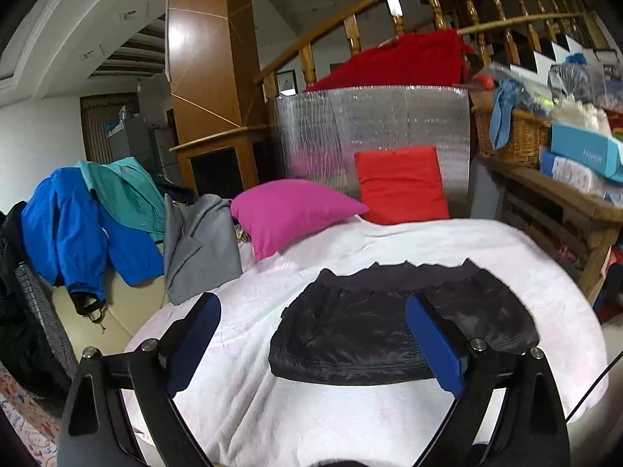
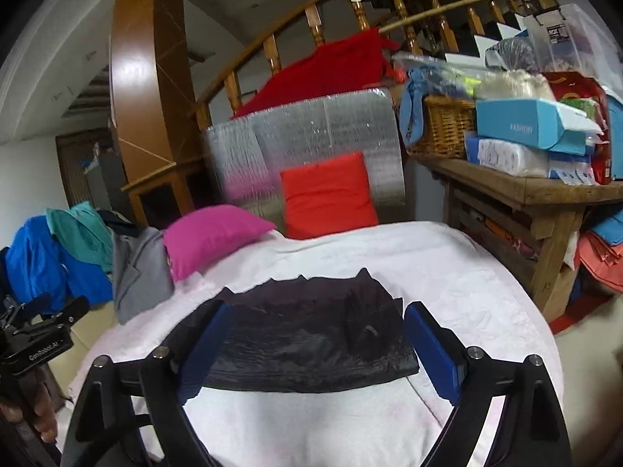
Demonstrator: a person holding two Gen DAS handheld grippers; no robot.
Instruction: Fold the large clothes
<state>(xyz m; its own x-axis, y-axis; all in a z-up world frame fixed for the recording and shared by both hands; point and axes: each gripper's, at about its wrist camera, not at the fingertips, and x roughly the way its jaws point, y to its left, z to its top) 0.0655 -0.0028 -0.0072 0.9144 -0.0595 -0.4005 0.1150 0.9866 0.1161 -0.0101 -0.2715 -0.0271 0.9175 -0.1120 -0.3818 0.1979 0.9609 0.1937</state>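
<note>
left gripper point(image 1: 311, 340) spread wide, empty, above the bed | right gripper point(image 2: 313, 344) spread wide, empty | dark garment point(image 1: 405, 323) folded flat on white cover point(image 1: 389, 241), long axis left-right | lies ahead of and below both finger pairs, untouched | right pair brackets it squarely; left pair sits off toward its left end, so right judged nearer

Both grippers hover with jaws spread wide: the left gripper point(image 1: 313, 334) and the right gripper point(image 2: 313, 336) (blue pads facing inward), each holding nothing
</note>
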